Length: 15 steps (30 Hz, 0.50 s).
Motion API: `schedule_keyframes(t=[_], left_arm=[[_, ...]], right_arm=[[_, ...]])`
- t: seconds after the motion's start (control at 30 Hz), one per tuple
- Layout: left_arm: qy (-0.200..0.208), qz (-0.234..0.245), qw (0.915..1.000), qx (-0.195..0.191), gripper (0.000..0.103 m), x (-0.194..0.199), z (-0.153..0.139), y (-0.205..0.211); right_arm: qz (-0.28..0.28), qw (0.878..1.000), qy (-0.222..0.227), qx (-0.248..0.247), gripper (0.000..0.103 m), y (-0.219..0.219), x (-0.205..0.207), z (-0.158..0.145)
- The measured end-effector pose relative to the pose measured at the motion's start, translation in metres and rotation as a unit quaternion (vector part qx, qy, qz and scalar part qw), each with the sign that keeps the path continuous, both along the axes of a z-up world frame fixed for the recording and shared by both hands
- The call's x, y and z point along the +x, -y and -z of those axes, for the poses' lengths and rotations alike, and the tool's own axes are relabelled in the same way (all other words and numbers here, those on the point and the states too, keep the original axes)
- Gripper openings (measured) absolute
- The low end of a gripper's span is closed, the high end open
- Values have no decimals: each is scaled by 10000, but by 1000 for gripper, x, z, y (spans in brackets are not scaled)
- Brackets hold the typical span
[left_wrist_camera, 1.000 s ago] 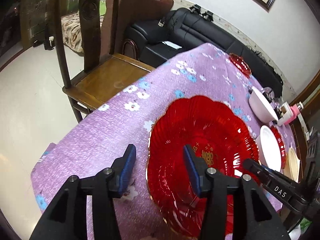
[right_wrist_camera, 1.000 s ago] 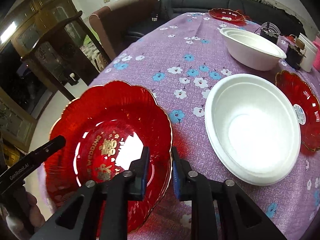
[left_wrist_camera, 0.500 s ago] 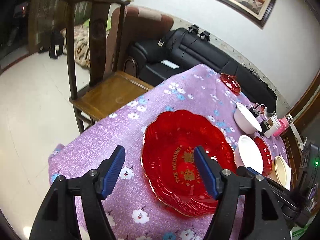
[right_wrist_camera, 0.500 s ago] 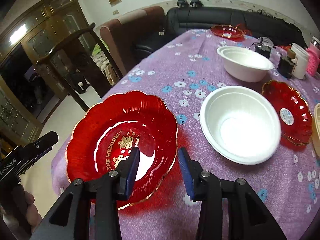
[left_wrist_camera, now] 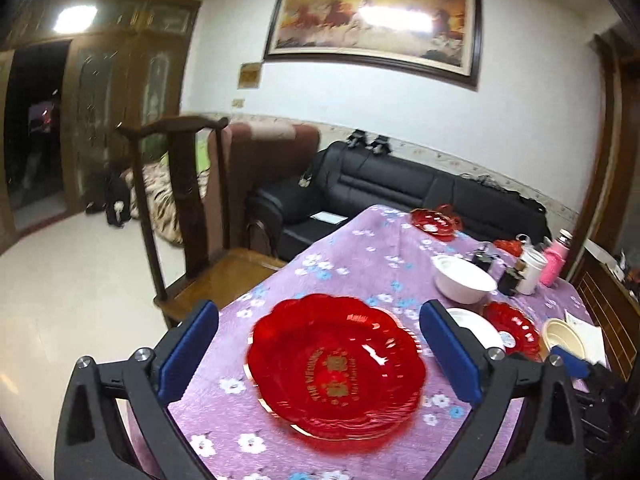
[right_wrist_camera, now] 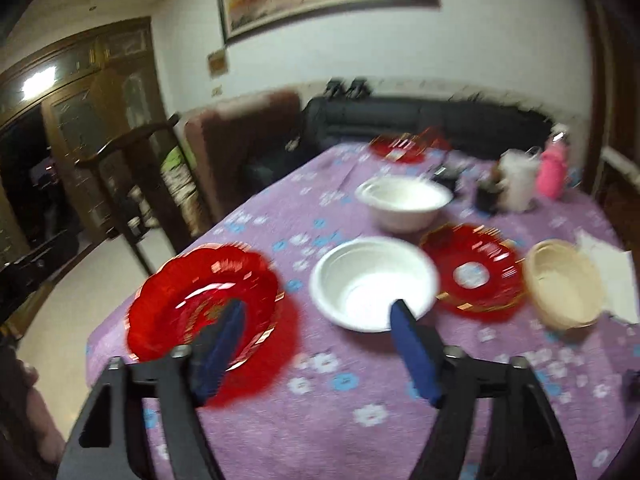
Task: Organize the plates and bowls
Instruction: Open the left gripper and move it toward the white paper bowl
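Plates and bowls lie spread over the purple flowered tablecloth [left_wrist_camera: 352, 252], and I work down from the biggest. The large red scalloped plate [left_wrist_camera: 336, 364] rests flat at the near left corner. It looks like thin, glossy, rigid plastic: light, slippery, and best pinched at the raised rim. Right of it sits the wide white bowl [right_wrist_camera: 374, 282], probably foam or paper, so very light and easy to dent; I would grip its rim gently. Farther back stands the stacked white bowl [right_wrist_camera: 404, 202]. The smaller red plate [right_wrist_camera: 474, 274] lies right of the wide bowl, with the tan bowl [right_wrist_camera: 564, 284] beyond it at the right edge. A last red plate [left_wrist_camera: 436, 222] sits at the far end.

My left gripper [left_wrist_camera: 318, 354] and right gripper [right_wrist_camera: 316, 346] have just been opening; both now stand spread wide above the table, holding nothing.
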<state>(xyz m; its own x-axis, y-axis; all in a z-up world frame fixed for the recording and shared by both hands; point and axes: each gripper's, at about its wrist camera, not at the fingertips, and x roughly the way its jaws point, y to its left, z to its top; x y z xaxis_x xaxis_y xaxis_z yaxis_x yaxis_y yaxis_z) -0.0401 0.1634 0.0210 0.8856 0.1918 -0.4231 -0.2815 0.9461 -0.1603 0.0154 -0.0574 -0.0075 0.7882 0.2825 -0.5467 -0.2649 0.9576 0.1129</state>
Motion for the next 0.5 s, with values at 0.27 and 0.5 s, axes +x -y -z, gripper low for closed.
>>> schedule_keyframes(t=[0.27, 0.5], left_arm=[[-406, 546, 9977, 15, 101, 17, 5, 35], [-631, 715, 9954, -17, 101, 32, 16, 49]], right_arm=[[790, 9968, 42, 97, 96, 53, 11, 8], [1245, 9908, -372, 385, 96, 99, 30, 31]])
